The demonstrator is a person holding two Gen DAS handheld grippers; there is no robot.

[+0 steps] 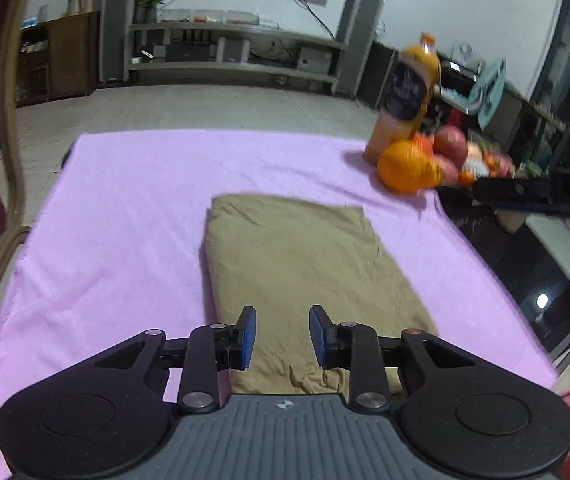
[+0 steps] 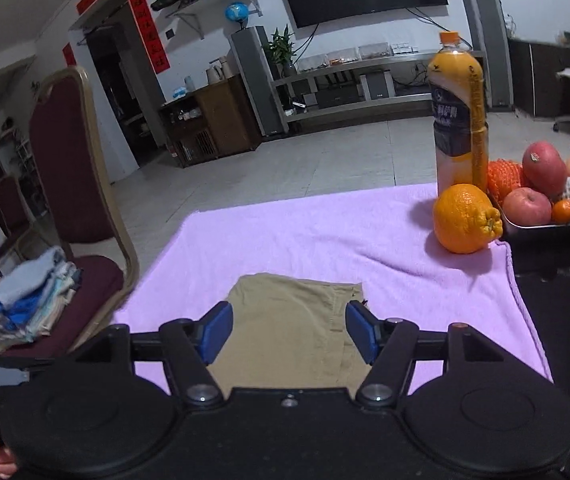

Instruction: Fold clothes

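A folded khaki garment [image 1: 301, 280], probably trousers or shorts though the fabric gives little away, lies flat as a neat rectangle on the pink towel [image 1: 125, 240] that covers the worktop. In the left wrist view its near edge runs under the left claw [image 1: 283, 338], whose blue-padded fingers stand apart with nothing between them, above the cloth. The right claw [image 2: 289, 332] is spread wider still and also holds nothing; the garment [image 2: 285, 332] shows between its fingers.

At the far right corner of the towel [image 2: 285, 232] stands a tall bottle of orange juice [image 2: 461, 120], upright, with a large knobbly orange [image 2: 465, 224] just in front of it on the towel. Beside these a metal tray [image 2: 545, 227] carries red apples [image 2: 543, 168], a small mandarin and a fruit in white foam netting. In the left view this group is blurred.

To the left of the worktop a maroon chair [image 2: 69, 168] with a gold frame holds a stack of folded clothes [image 2: 29, 300] on its seat.
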